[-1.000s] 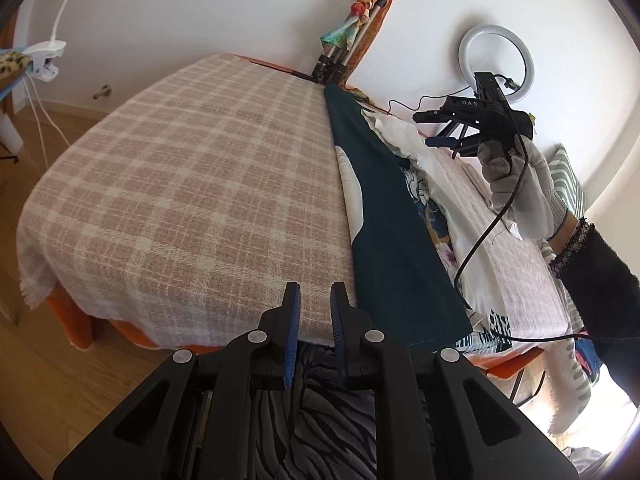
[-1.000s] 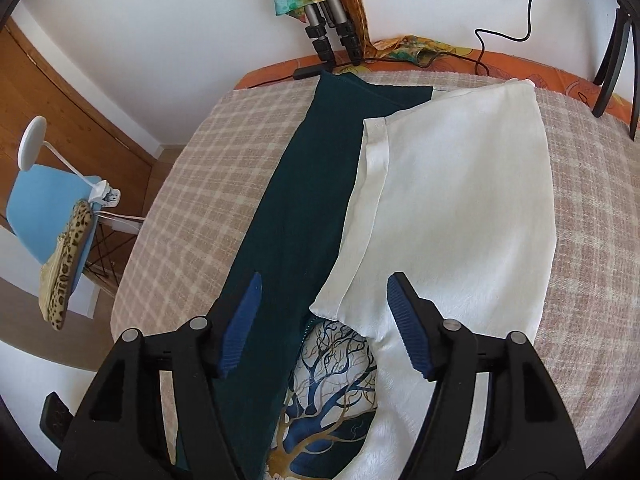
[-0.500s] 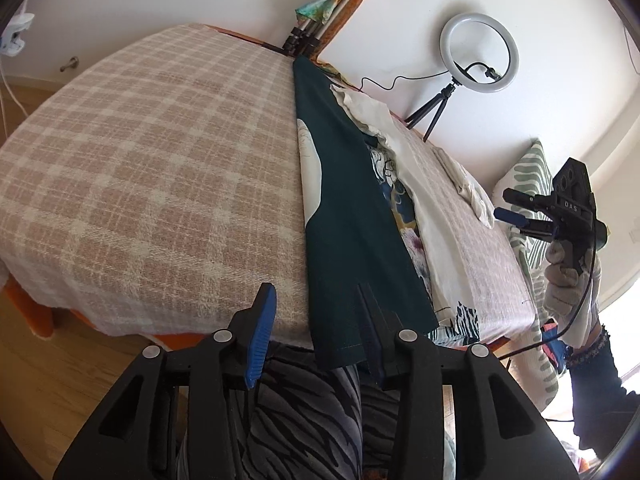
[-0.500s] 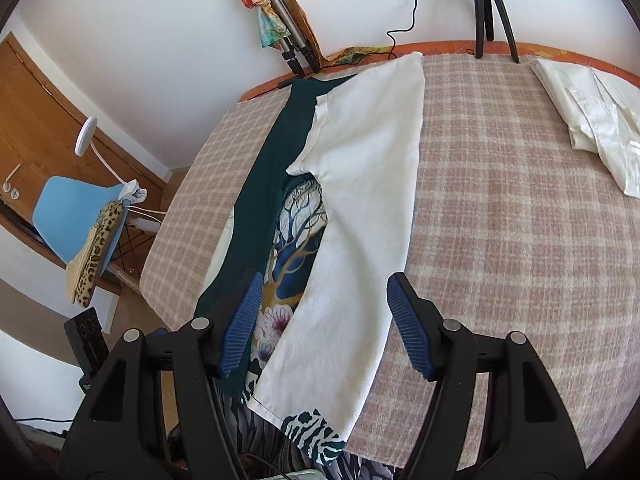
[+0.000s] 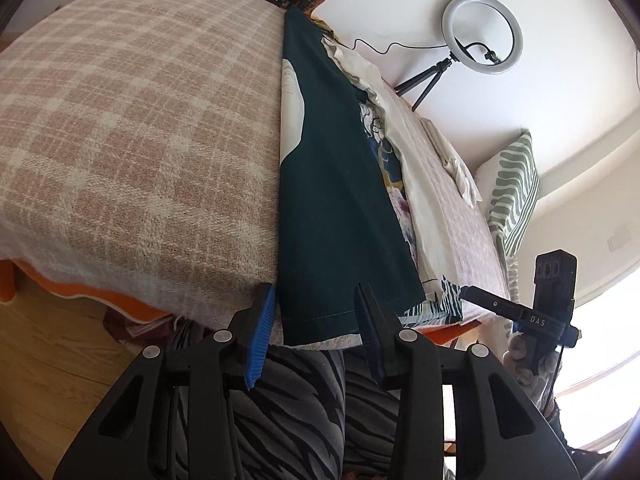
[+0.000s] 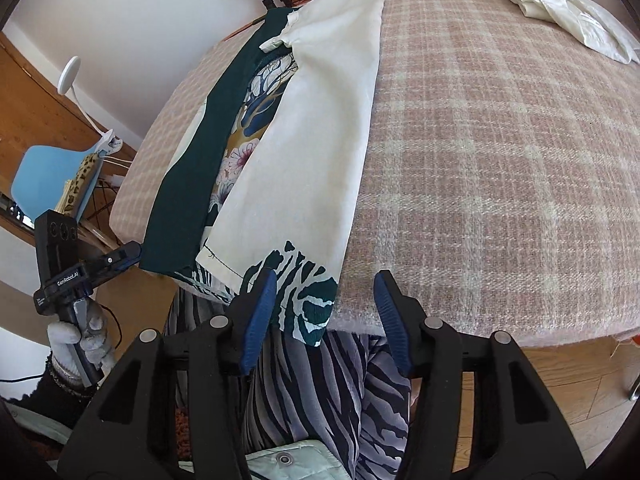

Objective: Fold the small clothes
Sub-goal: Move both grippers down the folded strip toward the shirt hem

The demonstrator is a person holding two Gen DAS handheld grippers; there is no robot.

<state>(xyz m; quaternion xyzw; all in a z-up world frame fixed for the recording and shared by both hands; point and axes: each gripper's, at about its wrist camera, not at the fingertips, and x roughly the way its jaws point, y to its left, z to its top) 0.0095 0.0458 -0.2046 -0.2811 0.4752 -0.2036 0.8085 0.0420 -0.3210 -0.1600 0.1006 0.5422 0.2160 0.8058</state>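
Both sides of the shirt (image 6: 320, 128) already lie folded inward along its length, so we judge the step in hand to be the crosswise fold: taking the near hem to carry it up toward the collar. The left gripper (image 5: 316, 320) stands part open with the dark green hem corner between its jaws, the pads not yet pressing on it; the right gripper (image 6: 324, 316) is closing, the printed hem corner just inside its left pad (image 6: 256, 320), nothing yet gripped. The next move, in our view, calls for both pairs of jaws to close on the hem at matching points, then to lift evenly so that the long flaps do not slide open. The shirt lies lengthwise on the plaid blanket (image 6: 500, 160), its hem hanging just over the near edge; one flap shows dark green, the other cream, with a tree-and-flower print between them. A second, cream garment (image 6: 568, 12) lies well apart at the far corner.
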